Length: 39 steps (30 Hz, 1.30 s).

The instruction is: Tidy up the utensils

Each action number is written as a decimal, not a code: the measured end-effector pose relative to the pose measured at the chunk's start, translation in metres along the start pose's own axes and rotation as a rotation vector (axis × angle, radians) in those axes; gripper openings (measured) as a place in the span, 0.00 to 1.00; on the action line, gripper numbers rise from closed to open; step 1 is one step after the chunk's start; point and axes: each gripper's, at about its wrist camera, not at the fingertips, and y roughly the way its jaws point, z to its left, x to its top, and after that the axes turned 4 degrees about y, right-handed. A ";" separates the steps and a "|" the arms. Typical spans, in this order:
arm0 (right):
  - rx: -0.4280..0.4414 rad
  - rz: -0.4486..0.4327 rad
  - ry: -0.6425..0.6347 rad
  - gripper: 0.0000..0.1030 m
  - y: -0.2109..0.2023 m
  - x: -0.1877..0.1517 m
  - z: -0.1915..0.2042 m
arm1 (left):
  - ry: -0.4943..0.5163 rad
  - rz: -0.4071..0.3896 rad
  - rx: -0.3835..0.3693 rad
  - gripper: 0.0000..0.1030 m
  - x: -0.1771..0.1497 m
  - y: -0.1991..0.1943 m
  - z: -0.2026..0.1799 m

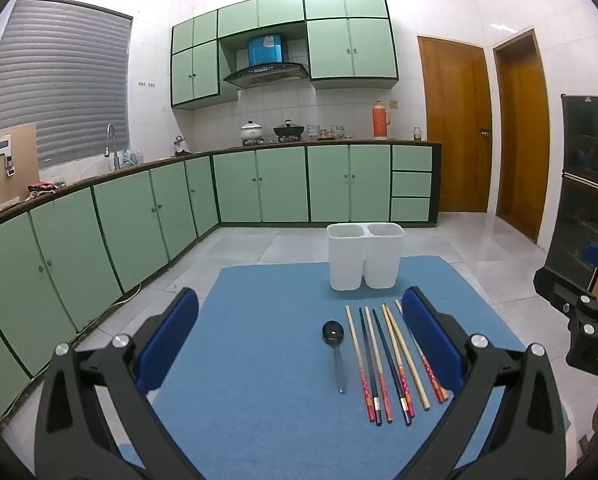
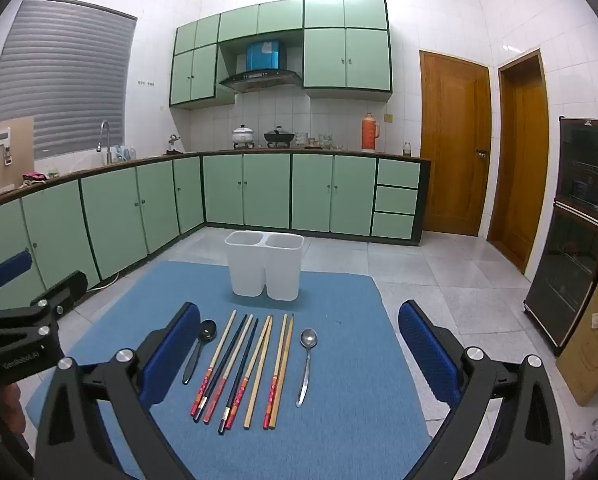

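Left gripper (image 1: 299, 336): jaws wide, nothing between the blue pads; hovers over the blue mat (image 1: 259, 420).
Right gripper (image 2: 299, 344): jaws wide, holding nothing; hovers over the same mat.
Writing: "GenRobot.AI" in white on the left gripper's body, read from the right wrist view.
Chopsticks (image 2: 243, 368): side-by-side row mid-mat.
Black spoon (image 2: 201, 344): just left of the row.
Metal spoon (image 2: 307, 360): just right.
White two-compartment holder (image 2: 265, 264): upright at the far mat edge.
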 end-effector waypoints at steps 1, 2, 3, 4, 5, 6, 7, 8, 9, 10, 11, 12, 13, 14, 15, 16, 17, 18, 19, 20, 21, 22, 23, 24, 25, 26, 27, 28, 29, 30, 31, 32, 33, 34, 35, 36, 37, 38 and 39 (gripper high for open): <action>0.000 0.003 -0.001 0.94 0.000 0.000 0.000 | 0.000 0.000 0.000 0.95 0.000 0.000 0.000; 0.000 0.003 0.001 0.94 0.000 0.000 0.000 | 0.000 0.001 0.002 0.95 0.000 0.000 0.000; 0.000 0.002 0.000 0.94 0.000 0.000 0.000 | 0.000 0.001 0.002 0.95 0.000 0.001 -0.001; 0.000 0.002 0.001 0.94 0.000 0.000 0.000 | 0.001 0.002 0.002 0.95 0.000 0.001 -0.001; 0.000 0.002 0.000 0.94 0.000 0.000 0.000 | -0.010 -0.002 0.000 0.95 0.000 0.000 0.001; 0.000 0.002 -0.001 0.94 0.000 0.000 0.000 | -0.009 -0.002 0.000 0.95 0.000 0.000 0.001; 0.000 0.003 -0.002 0.94 0.000 0.000 0.001 | -0.010 -0.001 -0.002 0.95 0.000 0.001 0.002; 0.000 0.004 -0.002 0.94 0.001 0.000 0.001 | -0.009 -0.001 -0.001 0.95 -0.001 0.002 0.003; 0.001 0.002 0.003 0.94 0.000 0.000 0.000 | -0.010 -0.001 0.000 0.95 -0.002 0.002 0.003; 0.002 0.002 0.003 0.94 0.000 0.000 -0.001 | -0.010 -0.001 0.002 0.95 -0.003 0.002 0.004; 0.002 0.002 0.003 0.94 0.000 0.000 -0.001 | -0.010 -0.001 0.003 0.95 -0.004 0.003 0.004; 0.002 0.002 0.002 0.94 0.001 0.000 -0.001 | -0.011 -0.002 0.001 0.95 -0.005 0.002 0.005; 0.000 0.001 0.001 0.94 0.000 0.000 0.000 | -0.011 -0.002 0.002 0.95 -0.005 0.003 0.005; 0.000 0.001 0.001 0.94 0.001 0.000 0.000 | -0.012 -0.002 0.001 0.95 -0.005 0.003 0.006; 0.001 0.001 0.001 0.94 0.000 0.000 0.000 | -0.012 -0.002 0.001 0.95 -0.005 0.002 0.005; 0.001 0.001 0.002 0.94 0.001 0.000 0.000 | -0.013 -0.003 0.000 0.95 -0.004 0.000 0.003; 0.001 0.001 0.002 0.94 0.001 0.000 0.000 | -0.013 -0.003 0.001 0.95 -0.004 0.000 0.003; 0.000 0.001 0.002 0.94 0.001 0.000 0.000 | -0.013 -0.003 0.001 0.95 -0.003 0.000 0.003; 0.000 0.001 0.002 0.94 0.000 0.000 0.000 | -0.014 -0.003 0.001 0.95 -0.004 0.000 0.002; 0.001 0.000 0.002 0.94 0.000 0.000 0.000 | -0.013 -0.003 0.001 0.95 -0.004 0.000 0.002; 0.001 -0.001 0.002 0.94 0.000 0.000 0.000 | -0.014 -0.003 0.002 0.95 -0.003 0.000 0.002; 0.001 0.000 0.002 0.94 0.000 0.000 0.000 | -0.014 -0.003 0.002 0.95 -0.003 0.000 0.002; 0.001 0.000 0.002 0.94 0.000 0.000 0.000 | -0.014 -0.003 0.001 0.95 -0.003 0.000 0.003; 0.001 0.000 0.002 0.94 0.000 0.000 0.000 | -0.014 -0.003 0.001 0.95 -0.003 -0.001 0.003; 0.001 -0.001 0.002 0.94 0.000 0.000 0.000 | -0.013 -0.004 0.001 0.95 -0.003 -0.001 0.003; 0.001 0.000 0.003 0.94 0.000 0.001 0.000 | -0.013 -0.003 0.001 0.95 -0.003 -0.001 0.003; 0.001 0.001 0.003 0.94 0.000 0.001 0.000 | -0.014 -0.003 0.001 0.95 -0.003 -0.001 0.003; 0.001 0.000 0.002 0.94 0.000 0.001 0.000 | -0.014 -0.004 0.001 0.95 -0.003 -0.001 0.003; 0.001 -0.001 0.002 0.94 0.000 0.001 0.000 | -0.014 -0.004 0.001 0.95 -0.002 -0.001 0.003; 0.001 -0.001 0.003 0.94 0.000 0.001 0.000 | -0.015 -0.004 0.001 0.95 -0.002 -0.001 0.003; 0.001 -0.001 0.003 0.94 0.000 0.001 0.000 | -0.015 -0.004 0.001 0.95 -0.002 -0.001 0.003; 0.001 -0.001 0.002 0.94 0.000 0.001 0.000 | -0.015 -0.004 0.001 0.95 -0.002 -0.001 0.003; 0.001 -0.001 0.003 0.94 0.000 0.001 0.000 | -0.015 -0.004 0.001 0.95 -0.002 -0.001 0.003; 0.001 -0.001 0.003 0.94 0.000 0.001 0.000 | -0.014 -0.003 0.001 0.95 -0.002 -0.001 0.003; 0.001 -0.001 0.003 0.94 0.000 0.001 0.000 | -0.015 -0.004 0.000 0.95 -0.002 -0.002 0.004; 0.001 -0.002 0.003 0.94 0.000 0.001 0.000 | -0.015 -0.004 0.001 0.95 -0.002 -0.002 0.003; 0.001 -0.002 0.003 0.94 0.000 0.001 0.000 | -0.014 -0.004 0.001 0.95 -0.002 -0.002 0.004; 0.001 -0.002 0.004 0.94 0.000 0.001 0.000 | -0.015 -0.005 0.001 0.95 -0.002 -0.002 0.004; 0.001 -0.001 0.003 0.94 0.000 0.001 0.000 | -0.015 -0.005 0.000 0.95 -0.002 -0.002 0.004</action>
